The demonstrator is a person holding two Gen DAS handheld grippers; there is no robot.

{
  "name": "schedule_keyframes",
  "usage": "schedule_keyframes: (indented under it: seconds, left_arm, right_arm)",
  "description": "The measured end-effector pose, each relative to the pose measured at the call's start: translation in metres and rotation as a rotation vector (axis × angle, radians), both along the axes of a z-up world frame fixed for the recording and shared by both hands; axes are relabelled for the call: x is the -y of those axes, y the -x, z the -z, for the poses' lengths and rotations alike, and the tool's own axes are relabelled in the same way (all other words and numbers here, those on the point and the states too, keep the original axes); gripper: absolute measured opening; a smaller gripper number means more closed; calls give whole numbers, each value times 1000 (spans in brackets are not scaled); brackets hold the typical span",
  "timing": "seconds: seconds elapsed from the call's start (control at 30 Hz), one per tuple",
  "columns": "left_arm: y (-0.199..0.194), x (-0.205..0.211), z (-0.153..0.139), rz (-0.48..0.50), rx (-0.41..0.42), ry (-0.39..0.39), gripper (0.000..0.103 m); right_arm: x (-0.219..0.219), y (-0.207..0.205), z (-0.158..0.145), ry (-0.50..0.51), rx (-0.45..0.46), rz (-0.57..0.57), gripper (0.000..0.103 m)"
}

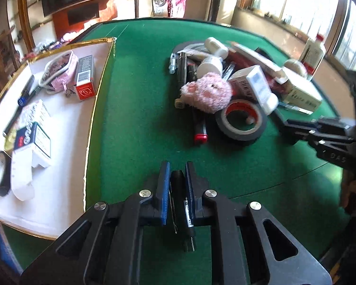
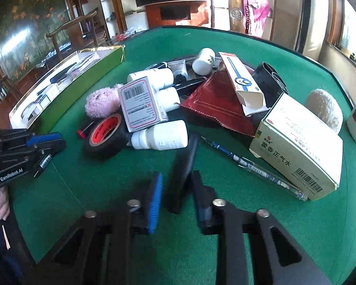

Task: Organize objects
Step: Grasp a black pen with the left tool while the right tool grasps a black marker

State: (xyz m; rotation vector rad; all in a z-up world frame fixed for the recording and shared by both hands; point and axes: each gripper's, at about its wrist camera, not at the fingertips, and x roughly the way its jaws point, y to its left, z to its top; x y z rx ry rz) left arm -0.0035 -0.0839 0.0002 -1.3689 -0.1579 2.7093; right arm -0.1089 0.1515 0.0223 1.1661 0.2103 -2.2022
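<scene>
My left gripper (image 1: 178, 166) is shut on a black pen (image 1: 178, 185) that stands upright between its blue pads over the green felt; the pen's spring end hangs below. In the right wrist view the same gripper (image 2: 59, 141) shows at the left edge, held by a hand. My right gripper (image 2: 176, 174) is shut on a blurred black flat block (image 2: 185, 156), just in front of the pile. The pile holds a pink plush (image 2: 99, 102), a black tape roll (image 2: 104, 135), white bottles (image 2: 161, 137), a red pouch (image 2: 216, 104) and a blue pen (image 2: 249, 166).
A white-lined box with a gold rim (image 1: 59, 166) lies on the left and holds a pink pouch (image 1: 59, 71), a red carton, pens and small packs. A large medicine box (image 2: 296, 152) and a beige plush ball (image 2: 325, 111) sit at the right. The green table (image 1: 135, 123) lies between box and pile.
</scene>
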Motion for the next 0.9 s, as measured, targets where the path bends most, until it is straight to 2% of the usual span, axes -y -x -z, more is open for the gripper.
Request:
schedule_keyframes:
  seconds: [0.13,0.27,0.37,0.63,0.9]
  left_arm:
    - [-6,9,-8,-24,-23,-33,12]
    - [-7,11,-13,-33,-23,-40,12]
    - [-6,9,-13,-33,-19,-35,12]
    - [-4,6,-8,-7,20,-39,12]
    - [-14,9,-7,17,63,-16,12]
  right_arm:
    - [-16,-3,-20,106,-18,27,10]
    - [-22,-8,-29,141,-41,25,10]
    - [-19,-11,-30,118,-50,23,10]
    - [-11,-3,-11,21,6,28,11]
    - [-4,-4,0,-53,-12,19,13]
